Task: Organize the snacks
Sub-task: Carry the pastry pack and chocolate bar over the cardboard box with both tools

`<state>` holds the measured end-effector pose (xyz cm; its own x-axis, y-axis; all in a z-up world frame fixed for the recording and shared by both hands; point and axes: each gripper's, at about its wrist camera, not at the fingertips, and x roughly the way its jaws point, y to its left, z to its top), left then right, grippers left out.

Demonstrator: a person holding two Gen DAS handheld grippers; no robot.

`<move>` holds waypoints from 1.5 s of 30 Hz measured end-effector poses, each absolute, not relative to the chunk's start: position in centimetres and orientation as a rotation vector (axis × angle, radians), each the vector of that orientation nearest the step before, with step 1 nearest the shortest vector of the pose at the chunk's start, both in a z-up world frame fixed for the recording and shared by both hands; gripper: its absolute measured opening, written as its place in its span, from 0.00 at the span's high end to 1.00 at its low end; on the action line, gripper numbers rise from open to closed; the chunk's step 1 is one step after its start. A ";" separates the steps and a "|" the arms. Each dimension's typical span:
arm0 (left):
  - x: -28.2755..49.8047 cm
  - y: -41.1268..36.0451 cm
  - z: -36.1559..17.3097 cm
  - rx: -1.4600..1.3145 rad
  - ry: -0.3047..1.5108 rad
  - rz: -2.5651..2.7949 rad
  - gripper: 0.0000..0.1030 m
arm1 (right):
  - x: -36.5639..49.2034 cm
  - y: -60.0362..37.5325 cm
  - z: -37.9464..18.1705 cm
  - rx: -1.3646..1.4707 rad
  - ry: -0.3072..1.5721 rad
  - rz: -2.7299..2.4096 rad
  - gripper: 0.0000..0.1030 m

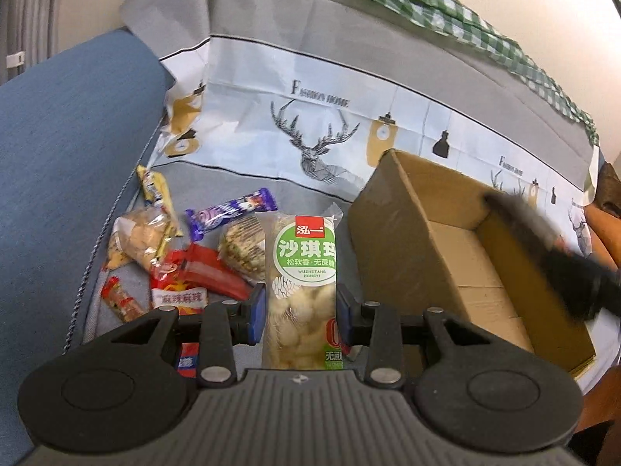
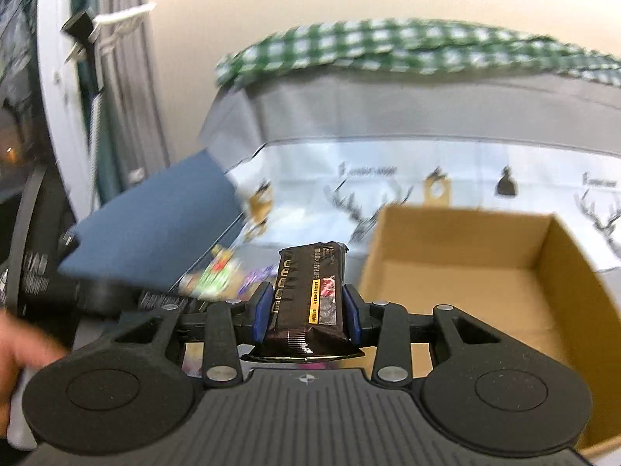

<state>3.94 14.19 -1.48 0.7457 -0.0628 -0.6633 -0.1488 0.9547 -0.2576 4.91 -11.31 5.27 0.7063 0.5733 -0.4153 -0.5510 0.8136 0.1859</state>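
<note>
The left gripper (image 1: 301, 312) pinches a clear-wrapped sachima cake packet (image 1: 300, 283) with a green label between its blue pads, above the snack pile (image 1: 182, 256) on the grey deer-print cloth (image 1: 310, 136). The right gripper (image 2: 306, 310) clamps a dark brown snack bar (image 2: 308, 299), just left of the open cardboard box (image 2: 465, 272).
</note>
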 end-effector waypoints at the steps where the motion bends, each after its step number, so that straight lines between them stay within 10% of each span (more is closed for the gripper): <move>1: 4.1 13.9 -1.5 -0.301 0.727 0.044 0.61 | 5.5 -12.1 5.8 0.046 0.461 0.611 0.61; 45: 10.2 -1.0 0.7 -0.249 0.463 -0.282 0.61 | 14.2 -26.4 0.0 0.088 0.566 0.248 0.61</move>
